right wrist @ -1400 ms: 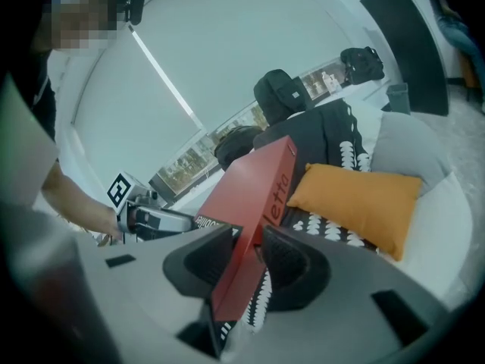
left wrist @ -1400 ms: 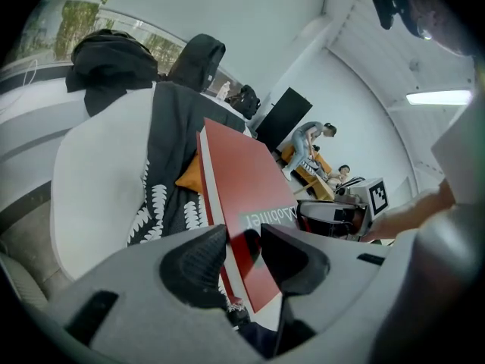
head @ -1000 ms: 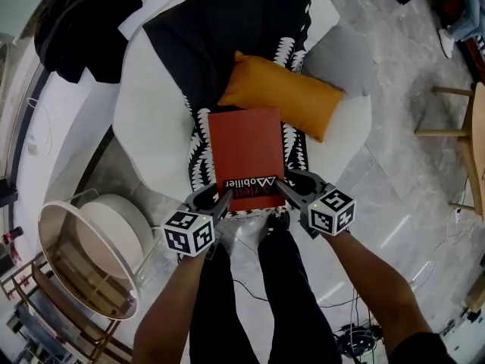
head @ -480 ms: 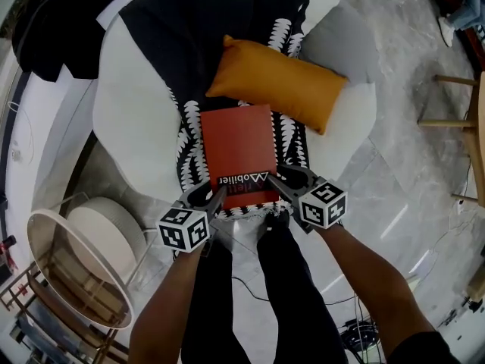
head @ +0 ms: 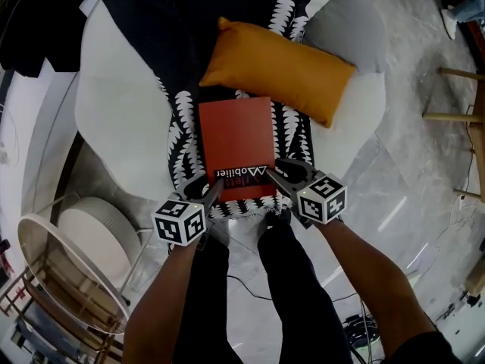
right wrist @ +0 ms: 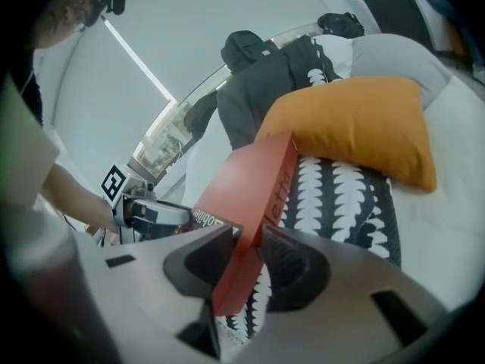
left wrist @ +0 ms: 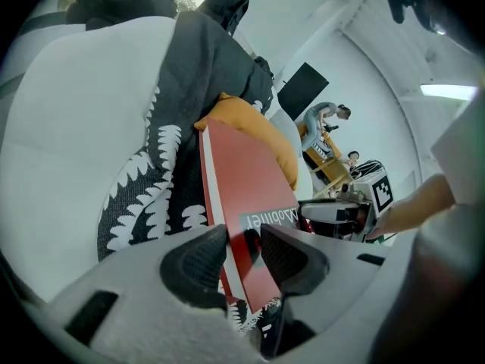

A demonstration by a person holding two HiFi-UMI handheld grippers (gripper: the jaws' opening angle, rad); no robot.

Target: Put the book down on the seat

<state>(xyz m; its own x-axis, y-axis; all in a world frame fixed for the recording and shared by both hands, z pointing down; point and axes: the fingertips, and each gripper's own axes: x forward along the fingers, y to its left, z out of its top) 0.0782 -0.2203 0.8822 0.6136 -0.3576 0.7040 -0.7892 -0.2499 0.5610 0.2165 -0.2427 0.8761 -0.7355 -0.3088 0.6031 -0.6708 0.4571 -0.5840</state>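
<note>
You hold a red book (head: 235,146) over the armchair seat (head: 121,120), one gripper at each near corner.
Your left gripper (head: 206,189) and right gripper (head: 278,174) each have their jaws clamped across the book's thickness, probably so that two grips keep it flat. The book sits above the black-and-white throw (head: 186,21), its far edge near the orange cushion (head: 276,67). Whether it already rests on the throw is unclear.

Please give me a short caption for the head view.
Left gripper and right gripper hold a red book over the white seat, near an orange cushion.
</note>
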